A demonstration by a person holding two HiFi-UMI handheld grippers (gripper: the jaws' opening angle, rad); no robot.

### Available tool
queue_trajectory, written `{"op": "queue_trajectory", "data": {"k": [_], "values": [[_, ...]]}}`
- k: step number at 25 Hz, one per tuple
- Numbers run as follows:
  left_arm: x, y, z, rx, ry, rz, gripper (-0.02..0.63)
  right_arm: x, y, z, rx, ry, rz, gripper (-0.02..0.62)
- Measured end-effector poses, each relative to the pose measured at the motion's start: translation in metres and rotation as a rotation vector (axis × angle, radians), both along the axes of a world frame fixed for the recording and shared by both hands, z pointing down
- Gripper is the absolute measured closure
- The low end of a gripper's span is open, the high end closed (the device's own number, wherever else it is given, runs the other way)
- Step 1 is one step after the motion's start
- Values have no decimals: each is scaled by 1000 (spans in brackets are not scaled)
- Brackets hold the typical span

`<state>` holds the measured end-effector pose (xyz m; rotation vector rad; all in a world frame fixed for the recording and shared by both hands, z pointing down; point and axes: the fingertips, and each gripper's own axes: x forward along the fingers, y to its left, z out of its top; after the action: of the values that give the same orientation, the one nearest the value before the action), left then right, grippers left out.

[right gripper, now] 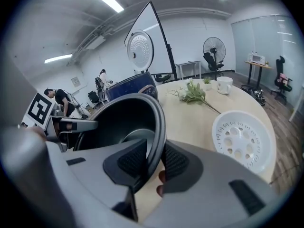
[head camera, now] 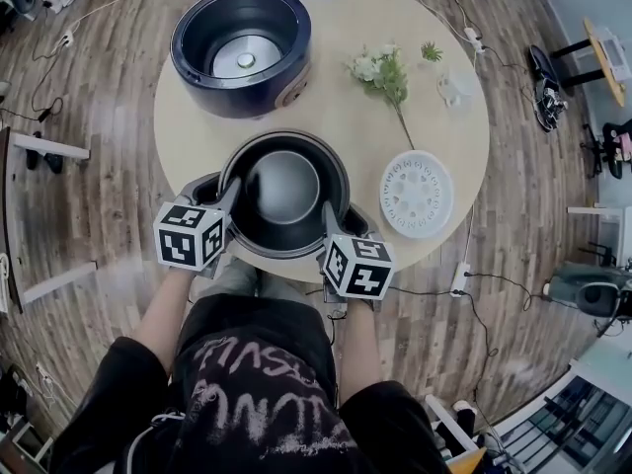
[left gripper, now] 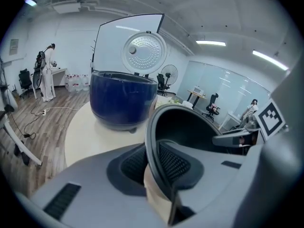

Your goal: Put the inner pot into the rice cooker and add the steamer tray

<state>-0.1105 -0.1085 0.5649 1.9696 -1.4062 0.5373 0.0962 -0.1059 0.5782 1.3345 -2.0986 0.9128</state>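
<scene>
The dark inner pot (head camera: 283, 192) sits near the round table's front edge, and both grippers grip its rim. My left gripper (head camera: 229, 197) is shut on the left rim (left gripper: 153, 151), one pad inside the pot and one outside. My right gripper (head camera: 334, 217) is shut on the right rim (right gripper: 156, 148) in the same way. The blue rice cooker (head camera: 242, 49) stands open at the far left of the table with its lid (left gripper: 143, 51) raised. The white perforated steamer tray (head camera: 416, 193) lies flat on the table to the pot's right.
A sprig of flowers (head camera: 385, 75) and a white cup (head camera: 457, 87) lie at the back right of the table (head camera: 336, 117). Cables run over the wooden floor around it. People stand far off in the room (left gripper: 46, 72).
</scene>
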Motion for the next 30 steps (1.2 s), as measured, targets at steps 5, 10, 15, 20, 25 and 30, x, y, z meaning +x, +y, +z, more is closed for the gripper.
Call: {"op": "queue_trajectory", "data": {"k": [5, 10, 15, 20, 25, 30], "values": [[0, 1, -34, 84, 0, -22, 523, 1, -4, -34, 85, -6, 8, 499], [0, -4, -80, 199, -13, -31, 522, 1, -14, -77, 195, -28, 6, 502], [-5, -16, -121, 285, -25, -45, 520, -5, -33, -117, 281, -42, -17, 505], [-20, -39, -163, 366, -17, -58, 520, -20, -60, -164, 363, -29, -40, 505], [-40, -62, -195, 429, 1, -64, 520, -41, -84, -202, 422, 1, -71, 499], [-73, -96, -216, 461, 16, -70, 515, -75, -122, -228, 445, 34, -101, 499]]}}
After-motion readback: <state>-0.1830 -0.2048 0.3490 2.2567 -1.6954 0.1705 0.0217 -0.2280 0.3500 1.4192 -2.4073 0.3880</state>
